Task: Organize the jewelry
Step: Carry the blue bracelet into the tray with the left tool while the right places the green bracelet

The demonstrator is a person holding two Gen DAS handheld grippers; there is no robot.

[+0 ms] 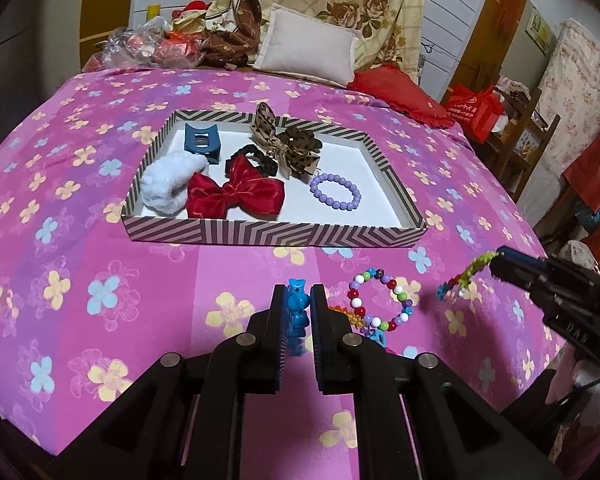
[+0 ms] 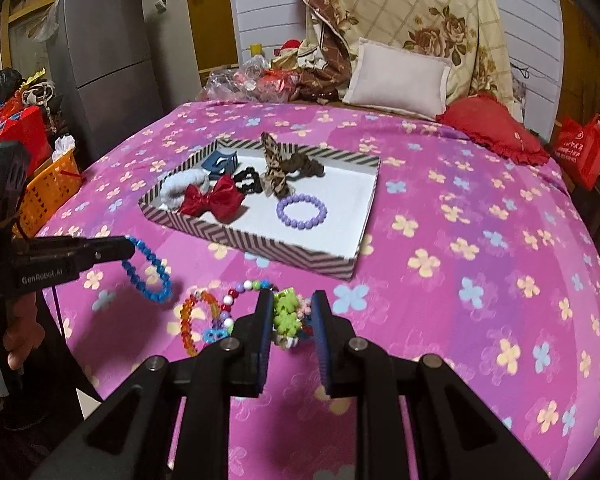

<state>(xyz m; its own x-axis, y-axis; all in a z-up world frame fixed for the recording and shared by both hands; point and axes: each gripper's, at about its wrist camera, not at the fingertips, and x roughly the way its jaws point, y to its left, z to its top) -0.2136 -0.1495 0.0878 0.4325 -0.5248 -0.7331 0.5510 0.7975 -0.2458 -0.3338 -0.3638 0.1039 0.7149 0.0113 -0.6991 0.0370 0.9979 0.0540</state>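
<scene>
Both tongs clamped on bracelets above the bed, short of the striped tray.

The left tongs [image 1: 298,312] pinch a blue bead bracelet [image 2: 150,272]; the right tongs [image 2: 290,314] pinch a green woven bracelet [image 2: 286,312]; a multicoloured bead bracelet [image 1: 380,300] and an orange one [image 2: 190,320] lie on the pink bedspread [image 1: 140,280]; the tray [image 1: 276,236] holds bows, scrunchies, a claw clip and a purple bracelet [image 1: 335,191].

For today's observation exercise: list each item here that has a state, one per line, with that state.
Left gripper: shut on blue bead bracelet, lifted.
Right gripper: shut on green bracelet, lifted.
Striped tray: lidless, partly filled.
Multicolour bead bracelet: lying on bedspread.
</scene>
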